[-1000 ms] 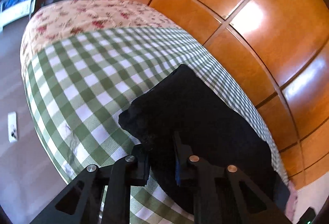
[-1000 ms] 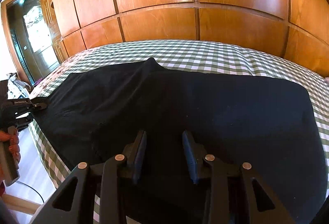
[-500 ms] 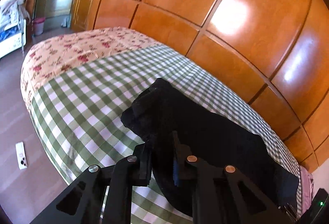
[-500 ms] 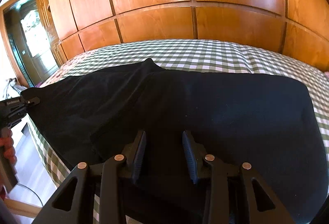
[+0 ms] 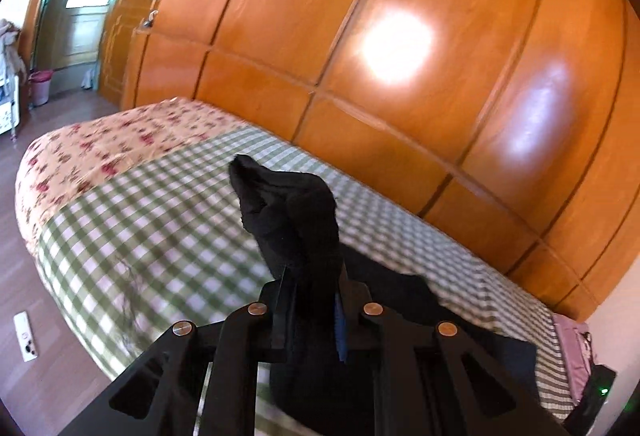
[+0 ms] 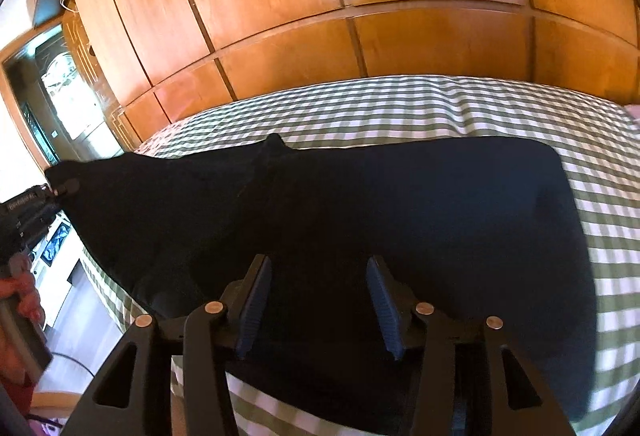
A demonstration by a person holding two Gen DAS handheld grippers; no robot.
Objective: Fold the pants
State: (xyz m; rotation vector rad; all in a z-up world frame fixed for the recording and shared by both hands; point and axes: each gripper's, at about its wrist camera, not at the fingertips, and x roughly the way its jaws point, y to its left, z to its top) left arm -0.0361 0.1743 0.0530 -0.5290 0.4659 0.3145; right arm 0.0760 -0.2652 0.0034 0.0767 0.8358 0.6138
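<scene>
While the left gripper (image 5: 310, 300) clamps one end of the black pants (image 6: 360, 203), bunched cloth rises beyond its fingertips — soft, limp stuff, best held by the edge. The right gripper (image 6: 316, 300) hangs agape, pants spread flat ahead.

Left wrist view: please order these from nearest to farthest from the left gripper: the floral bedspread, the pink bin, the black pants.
1. black pants: clamped in the jaws of the left gripper, raised.
2. floral bedspread: far end of the bed, to the left.
3. pink bin: on the floor beyond the bed, far left.
</scene>
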